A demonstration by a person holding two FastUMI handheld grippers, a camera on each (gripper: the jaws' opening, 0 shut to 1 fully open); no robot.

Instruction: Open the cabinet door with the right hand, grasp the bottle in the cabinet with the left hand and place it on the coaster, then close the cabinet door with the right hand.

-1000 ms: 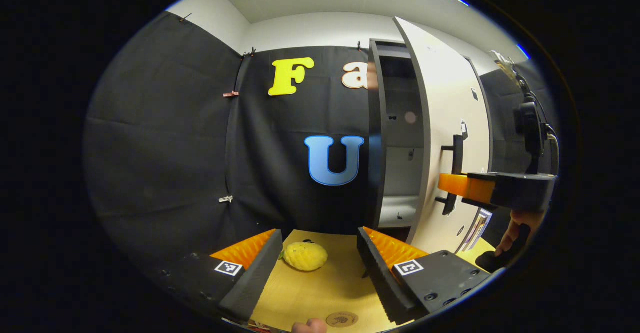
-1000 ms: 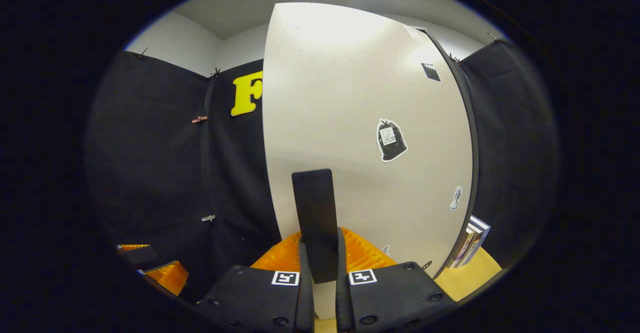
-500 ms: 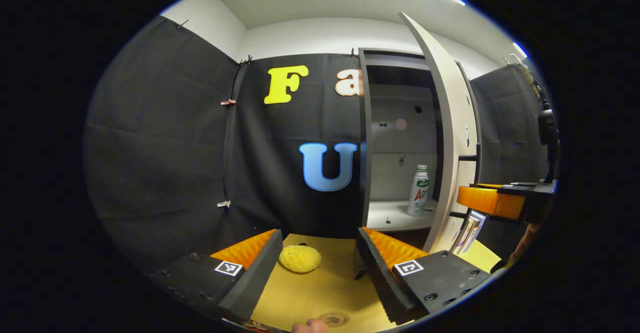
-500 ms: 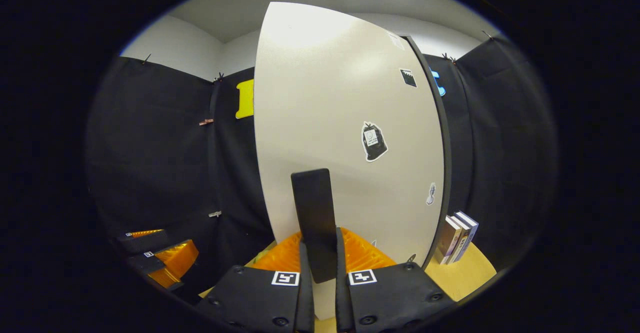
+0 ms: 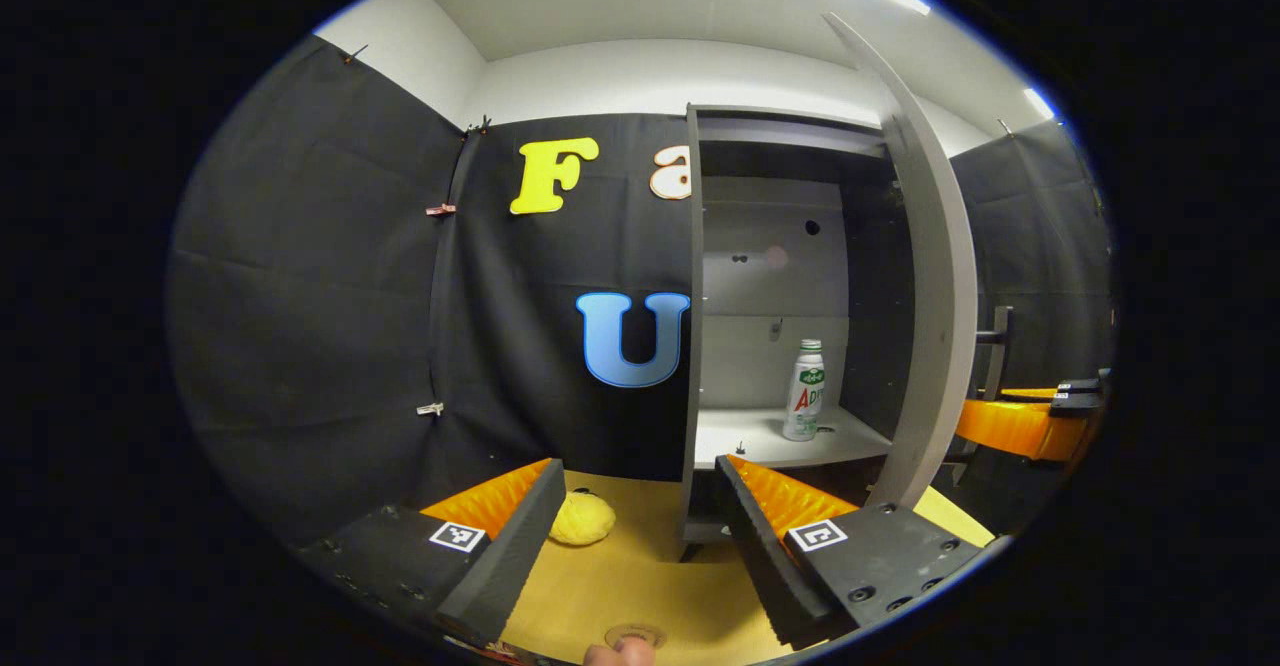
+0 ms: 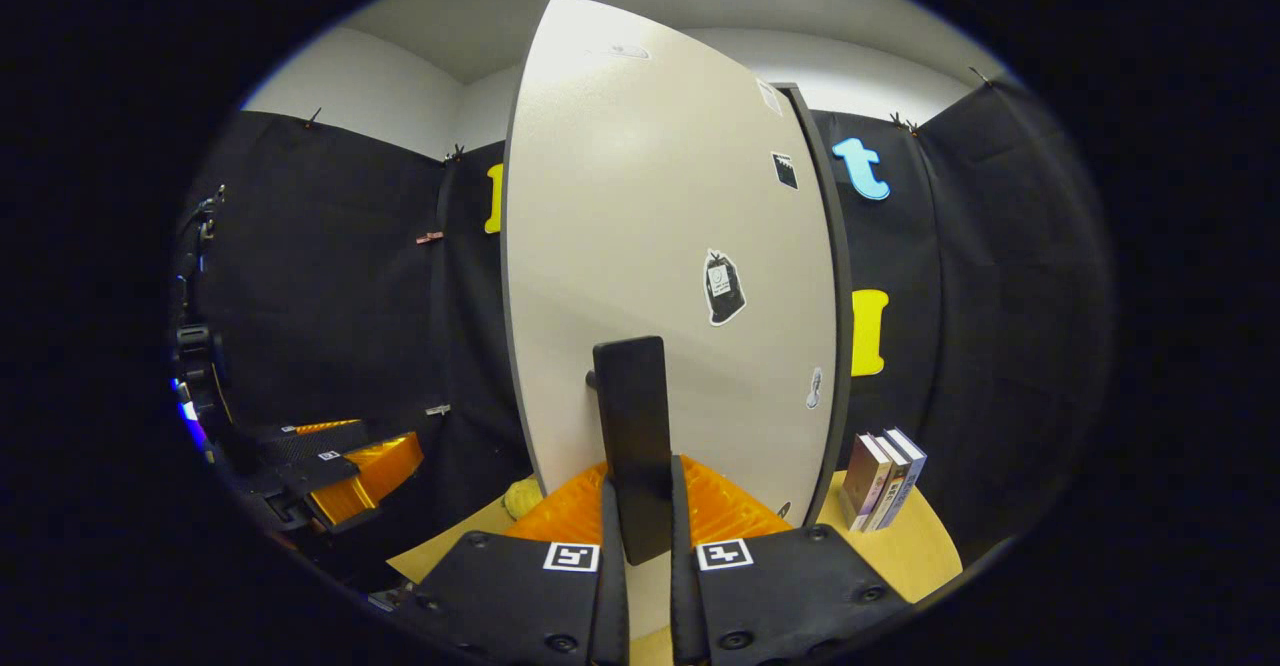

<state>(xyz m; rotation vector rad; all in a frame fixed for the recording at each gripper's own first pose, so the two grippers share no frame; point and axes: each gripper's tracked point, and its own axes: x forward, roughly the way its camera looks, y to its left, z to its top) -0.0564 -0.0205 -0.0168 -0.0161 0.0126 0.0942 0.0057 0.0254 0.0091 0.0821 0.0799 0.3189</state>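
**Inspector:** On the cabinet's lower pale shelf stands the white plastic bottle with a white cap and a green-and-red label (image 5: 806, 390), upright, its long axis vertical. It is alone there, toward the right of the shelf and apart from the side walls.

**Second:** How does it lie from the left gripper (image 5: 635, 506)?

**Inspector:** Ahead, higher, and off to the right of the gap between its fingers. The jaws stand wide and hold nothing. The bottle sits just above the tip of the right-hand finger in the left gripper view, so I judge the reach must go forward and right, the fingers closing from the sides across the upright body.

**Second:** Anything between them?

**Inspector:** The dark grey open cabinet (image 5: 692, 326) shows its left wall edge-on near that line. The pale grey cabinet door (image 5: 935, 276) stands swung out on the right, leaving the opening free.

**Second:** And the right gripper (image 6: 638, 506)?

**Inspector:** Closed on the flat black door handle (image 6: 631, 436), both fingers pressing it, at the outer face of the door. The left gripper is thus the free one facing the bottle.

**Second:** The destination?

**Inspector:** A small round brown coaster (image 5: 634, 636) lies on the yellow wooden tabletop (image 5: 640, 576), below and nearer than the jaws, well apart from the bottle.
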